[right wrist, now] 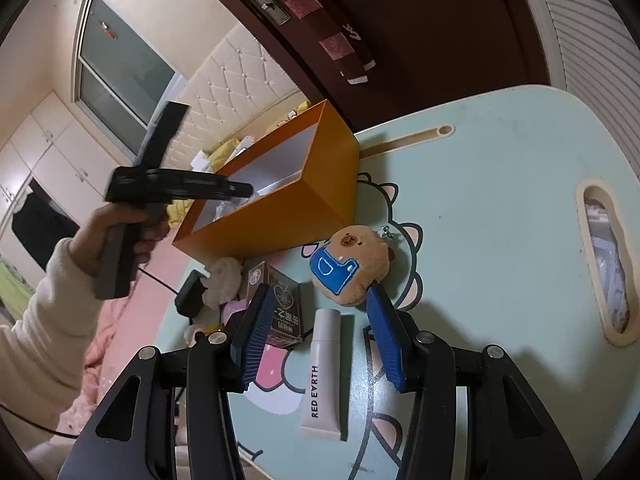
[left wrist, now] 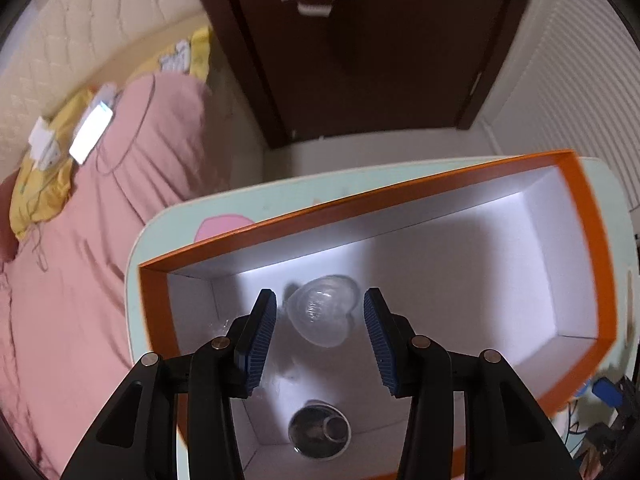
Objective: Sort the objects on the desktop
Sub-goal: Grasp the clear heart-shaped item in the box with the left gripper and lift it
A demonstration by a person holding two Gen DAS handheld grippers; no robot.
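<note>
An orange box (left wrist: 584, 216) with a white inside stands on the pale green table (left wrist: 168, 220). In it lie a clear heart-shaped plastic case (left wrist: 322, 312) and a shiny metal cup (left wrist: 318, 434). My left gripper (left wrist: 320, 338) is open and empty above the heart case. The box (right wrist: 288, 208) also shows in the right wrist view, with the left gripper's body (right wrist: 176, 188) over it. My right gripper (right wrist: 318, 330) is open and empty over a white RED EARTH tube (right wrist: 324, 376), between a dark card box (right wrist: 280, 308) and a brown plush with a blue patch (right wrist: 352, 266).
A bed with a pink cover (left wrist: 100, 240) lies left of the table. A dark door (left wrist: 360, 48) stands behind. On the table's left edge lie a cream plush (right wrist: 222, 280) and a small black device (right wrist: 192, 294). The table has an oval handle slot (right wrist: 608, 260) at right.
</note>
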